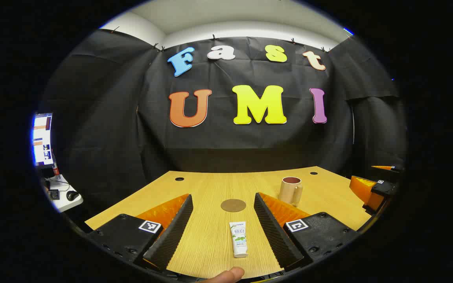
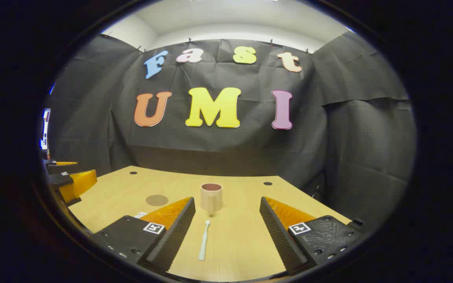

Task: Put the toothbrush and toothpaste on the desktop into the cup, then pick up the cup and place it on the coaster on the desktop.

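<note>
Looks like the very start: nothing in the cup (image 2: 211, 197) yet, first pickup not begun. Left gripper (image 1: 223, 230) spread wide, holding nothing, with the toothpaste (image 1: 238, 239) lying flat on the desktop (image 1: 207, 188) right between the fingers, cap end toward the camera. Right gripper (image 2: 226, 232) also wide and empty, lined up over the toothbrush (image 2: 203, 239), which lies flat pointing toward the cup just beyond it. Coaster (image 1: 233, 205) sitting bare past the toothpaste, cup well off to its right in the left gripper view. Next move probably: drop down and close on either item. Toothbrush is thin and low on the wood, so likely needs fingers right at the surface; toothpaste tube is small, white with green print, squishy probably, so easy on the squeeze. Cup looks pinkish-beige, upright, handle showing in the left gripper view.
</note>
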A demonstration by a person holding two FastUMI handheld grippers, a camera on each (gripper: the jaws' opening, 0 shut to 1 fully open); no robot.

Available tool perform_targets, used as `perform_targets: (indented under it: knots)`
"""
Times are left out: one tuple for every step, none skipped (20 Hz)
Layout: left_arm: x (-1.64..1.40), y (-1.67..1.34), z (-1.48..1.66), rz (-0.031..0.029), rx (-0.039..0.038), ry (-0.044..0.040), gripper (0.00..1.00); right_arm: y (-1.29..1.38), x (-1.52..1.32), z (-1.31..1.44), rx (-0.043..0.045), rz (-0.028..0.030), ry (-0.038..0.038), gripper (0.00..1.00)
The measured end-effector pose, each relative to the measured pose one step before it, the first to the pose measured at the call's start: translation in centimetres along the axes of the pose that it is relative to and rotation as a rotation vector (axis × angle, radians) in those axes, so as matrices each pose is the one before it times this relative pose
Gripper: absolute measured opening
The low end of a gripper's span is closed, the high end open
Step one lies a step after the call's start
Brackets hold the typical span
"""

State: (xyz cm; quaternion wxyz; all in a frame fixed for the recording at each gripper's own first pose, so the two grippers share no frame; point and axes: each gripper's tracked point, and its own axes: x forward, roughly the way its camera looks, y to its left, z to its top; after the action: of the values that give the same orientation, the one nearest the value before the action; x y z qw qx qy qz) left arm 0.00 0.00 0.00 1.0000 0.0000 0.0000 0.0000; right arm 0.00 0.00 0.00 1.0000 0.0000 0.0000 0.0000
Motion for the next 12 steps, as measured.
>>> perform_targets:
  knots:
    - [0.041,0.029,-0.050,0.00136,-0.00029,0.00088,0.99,0.096,0.011,-0.165,-0.00135,0.00254,0.00208,0.98]
    - [-0.006,0.062,-0.139,0.00187,0.00000,0.00188,0.99,0.023,0.101,-0.099,-0.00314,-0.00122,0.00352,0.97]
    - [0.029,0.012,-0.108,0.00072,0.00023,0.00238,0.99,0.060,0.046,-0.215,-0.00234,-0.00056,0.00303,0.97]
    - [-0.018,0.036,-0.057,0.00147,-0.00015,0.00070,0.99,0.102,0.128,-0.127,0.00036,0.00206,0.00374,0.98]
    - [0.024,0.038,-0.047,0.00259,-0.00037,0.00113,0.99,0.006,0.128,-0.182,0.00043,0.00011,0.00349,0.98]
    - [0.013,0.122,-0.198,0.00143,-0.00070,0.00165,0.99,0.082,0.103,-0.122,-0.00054,0.00084,0.00350,0.98]
    - [0.019,0.014,0.009,0.00122,-0.00220,-0.00037,0.99,0.040,0.070,-0.241,-0.00138,0.00032,0.00416,0.98]
    - [-0.047,0.041,-0.068,0.00077,-0.00284,-0.00165,0.99,0.104,0.103,-0.114,0.00027,0.00237,0.00084,0.98]
    - [-0.093,-0.001,-0.202,-0.00056,-0.00503,-0.00299,0.99,0.089,0.149,-0.238,-0.00094,0.00218,0.00221,0.98]
    - [-0.036,0.023,-0.083,0.00115,-0.00257,-0.00208,0.99,0.115,0.127,-0.225,-0.00342,0.00133,0.00414,0.98]
    - [0.102,-0.021,-0.030,0.00028,-0.00068,-0.00073,0.99,0.154,0.279,-0.315,-0.00347,0.00274,0.00475,0.98]
    - [0.094,-0.092,0.049,-0.00124,0.00105,-0.00607,0.99,0.191,0.264,-0.278,-0.00306,0.00359,0.00515,0.98]
